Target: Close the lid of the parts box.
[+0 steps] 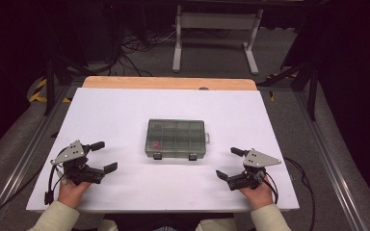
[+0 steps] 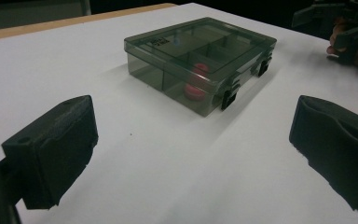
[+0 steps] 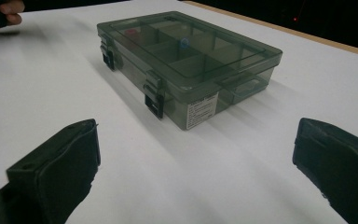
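Note:
A smoky transparent compartment box [image 1: 176, 138] lies shut in the middle of the white table [image 1: 125, 110], its two black latches facing the person. A red item [image 1: 155, 144] rests in its front left compartment. The same box [image 2: 200, 60] holds the red item [image 2: 195, 88] in the left gripper view. My left gripper [image 1: 104, 156] rests open at the front left, nothing between its jaws. My right gripper [image 1: 230, 163] rests open at the front right, also empty. The right gripper view has the box [image 3: 186, 60] ahead with a white label on its side.
A wooden strip [image 1: 168, 83] runs along the table's far edge. Beyond it stand a white frame [image 1: 217, 29] and cables on the floor. Bare white surface surrounds the box on all sides.

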Demonstrator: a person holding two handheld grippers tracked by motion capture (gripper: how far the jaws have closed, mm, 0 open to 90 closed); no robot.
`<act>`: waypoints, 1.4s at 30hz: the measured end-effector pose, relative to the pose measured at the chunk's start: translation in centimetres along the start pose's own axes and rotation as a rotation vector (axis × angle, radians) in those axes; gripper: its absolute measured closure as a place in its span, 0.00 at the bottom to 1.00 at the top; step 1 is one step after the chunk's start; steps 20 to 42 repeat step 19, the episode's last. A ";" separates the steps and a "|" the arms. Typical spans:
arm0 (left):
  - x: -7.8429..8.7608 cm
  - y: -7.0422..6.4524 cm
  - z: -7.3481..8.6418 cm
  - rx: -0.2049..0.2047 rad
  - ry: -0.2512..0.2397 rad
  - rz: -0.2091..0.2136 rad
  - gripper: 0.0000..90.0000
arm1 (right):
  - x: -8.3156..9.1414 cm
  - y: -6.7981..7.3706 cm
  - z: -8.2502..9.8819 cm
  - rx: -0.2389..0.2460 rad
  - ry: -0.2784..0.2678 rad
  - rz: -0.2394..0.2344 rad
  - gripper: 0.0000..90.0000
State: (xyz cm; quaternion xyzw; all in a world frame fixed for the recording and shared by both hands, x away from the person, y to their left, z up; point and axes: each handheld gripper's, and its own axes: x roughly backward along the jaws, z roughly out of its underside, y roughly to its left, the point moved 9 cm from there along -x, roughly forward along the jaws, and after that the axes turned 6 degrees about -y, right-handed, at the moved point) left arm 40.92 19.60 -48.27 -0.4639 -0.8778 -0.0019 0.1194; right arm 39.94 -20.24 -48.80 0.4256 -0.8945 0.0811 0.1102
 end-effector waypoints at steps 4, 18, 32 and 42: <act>0.1 0.0 -0.1 0.012 -0.008 0.008 0.02 | 0.1 -0.2 -0.1 -0.007 -0.007 0.004 0.02; 0.2 0.0 -0.1 0.019 -0.010 0.005 0.01 | 0.2 -0.3 -0.2 -0.015 -0.013 0.005 0.02; 0.2 0.0 -0.1 0.017 -0.009 0.001 0.01 | 0.2 -0.3 -0.2 -0.015 -0.015 0.007 0.02; 0.2 0.0 -0.1 0.017 -0.009 0.001 0.01 | 0.2 -0.3 -0.2 -0.015 -0.015 0.007 0.02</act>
